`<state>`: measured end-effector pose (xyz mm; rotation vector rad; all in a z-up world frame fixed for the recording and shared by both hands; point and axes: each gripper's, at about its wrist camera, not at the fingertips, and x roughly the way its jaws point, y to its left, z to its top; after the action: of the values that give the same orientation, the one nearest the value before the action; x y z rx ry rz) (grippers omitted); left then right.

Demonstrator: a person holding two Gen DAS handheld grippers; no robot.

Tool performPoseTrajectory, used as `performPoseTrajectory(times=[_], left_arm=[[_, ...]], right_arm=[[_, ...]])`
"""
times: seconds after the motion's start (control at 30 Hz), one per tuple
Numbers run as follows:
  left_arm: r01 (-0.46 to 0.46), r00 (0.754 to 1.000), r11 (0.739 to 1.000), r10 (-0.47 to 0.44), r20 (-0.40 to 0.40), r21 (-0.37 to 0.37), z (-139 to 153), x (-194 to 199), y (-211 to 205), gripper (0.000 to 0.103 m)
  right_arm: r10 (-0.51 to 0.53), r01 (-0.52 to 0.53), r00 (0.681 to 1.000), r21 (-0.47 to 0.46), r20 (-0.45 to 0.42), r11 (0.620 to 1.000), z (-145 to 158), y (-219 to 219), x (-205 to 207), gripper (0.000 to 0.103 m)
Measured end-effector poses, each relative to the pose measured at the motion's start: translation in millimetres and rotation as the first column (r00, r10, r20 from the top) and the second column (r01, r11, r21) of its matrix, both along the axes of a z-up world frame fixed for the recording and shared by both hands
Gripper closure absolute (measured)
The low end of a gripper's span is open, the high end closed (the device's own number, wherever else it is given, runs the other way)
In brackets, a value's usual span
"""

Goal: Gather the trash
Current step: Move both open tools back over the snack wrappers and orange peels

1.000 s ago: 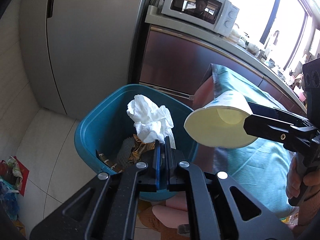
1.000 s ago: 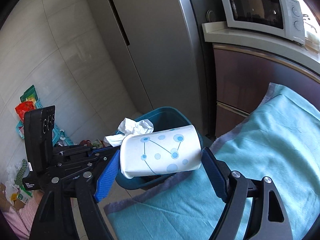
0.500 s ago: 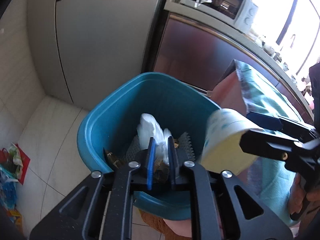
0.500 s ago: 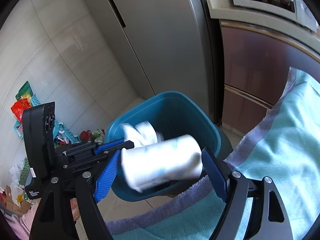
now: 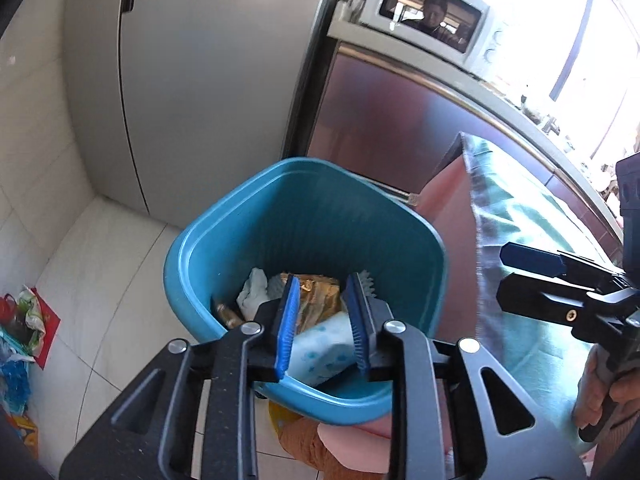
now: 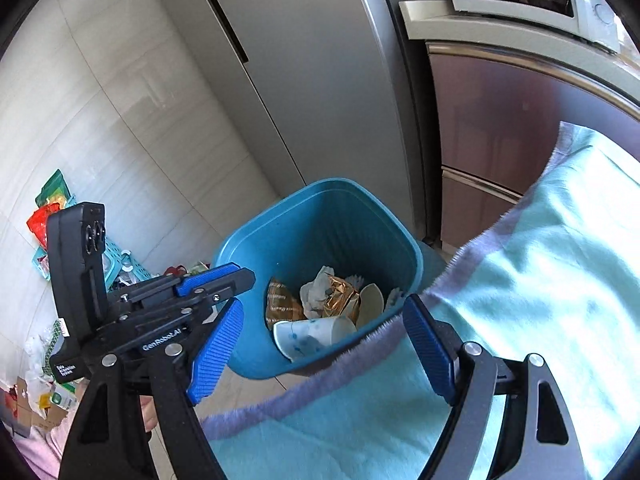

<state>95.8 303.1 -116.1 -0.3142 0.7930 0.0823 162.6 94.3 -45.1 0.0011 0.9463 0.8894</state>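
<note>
A teal trash bin (image 5: 320, 216) stands on the floor beside the cloth-covered table. Inside it lie a crumpled white tissue (image 5: 252, 292), a white paper cup with blue dots (image 5: 320, 344) on its side, and a gold wrapper (image 6: 340, 296). My left gripper (image 5: 323, 278) hovers over the bin's near rim; its jaws are opening and nothing is between the pads. My right gripper (image 6: 324, 306) stands wide open above the bin (image 6: 340, 232), empty, with the cup (image 6: 312, 334) and tissue (image 6: 318, 292) below it. In the right wrist view the left gripper (image 6: 216, 280) sits left of the bin.
A grey fridge (image 5: 200, 80) rises behind the bin, with a brown cabinet and a microwave (image 5: 432, 20) to its right. A turquoise cloth (image 6: 540, 280) covers the table edge at the right. Bags and packets (image 6: 48, 216) clutter the floor at the left.
The cup has left the right gripper and the tissue the left; both now lie in the bin. The left jaws have parted. Both grippers have come lower over the bin.
</note>
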Motion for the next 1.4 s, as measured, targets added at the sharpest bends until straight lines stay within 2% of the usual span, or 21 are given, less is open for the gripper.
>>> performPoseTrajectory(times=[0.17,0.33,0.47,0.5,0.6,0.8,1.07,1.2,1.4], left_arm=[[0.058,0.996,0.998,-0.059,0.061,0.012,22.4,-12.5,-22.5,0.067],[0.167,0.978,0.986,-0.168,0.127,0.018,43.2,-22.9,-62.5,0.057],[0.284,0.946,0.958,-0.286,0.151,0.038,54.7,-25.4,-106.5,0.055],[0.314,0.935,0.948,-0.318,0.157,0.047,57.5,-25.7,-119.7,0.055],[0.393,0.903,0.918,-0.395,0.168,0.049,61.9,-23.1,-154.2,0.053],[0.517,0.840,0.855,-0.516,0.165,0.044,62.4,-11.3,-222.2,0.052],[0.632,0.760,0.773,-0.632,0.148,0.056,62.0,3.4,-309.7,0.051],[0.662,0.735,0.747,-0.663,0.140,0.059,62.2,16.2,-337.4,0.046],[0.687,0.716,0.724,-0.689,0.114,0.061,59.1,36.5,-374.9,0.045]], right_arm=[[-0.022,0.021,0.999,0.028,0.037,0.999,11.5,-30.8,-13.1,0.024],[-0.077,0.072,0.992,0.051,0.095,0.996,27.1,-73.7,-27.1,0.024],[-0.153,0.144,0.980,0.072,0.127,0.987,36.9,-116.1,-38.0,0.024],[-0.174,0.160,0.971,0.093,0.161,0.983,38.5,-127.2,-40.9,0.024],[-0.239,0.224,0.956,0.104,0.173,0.969,40.4,-162.1,-48.1,0.024],[-0.385,0.370,0.906,0.115,0.177,0.922,39.1,-232.1,-57.5,0.024],[-0.558,0.543,0.813,0.126,0.168,0.830,30.3,-321.6,-70.0,0.024],[-0.623,0.611,0.763,0.122,0.173,0.782,25.2,-356.6,-67.3,0.024],[-0.704,0.698,0.694,0.102,0.148,0.709,11.6,-404.7,-49.1,0.027]])
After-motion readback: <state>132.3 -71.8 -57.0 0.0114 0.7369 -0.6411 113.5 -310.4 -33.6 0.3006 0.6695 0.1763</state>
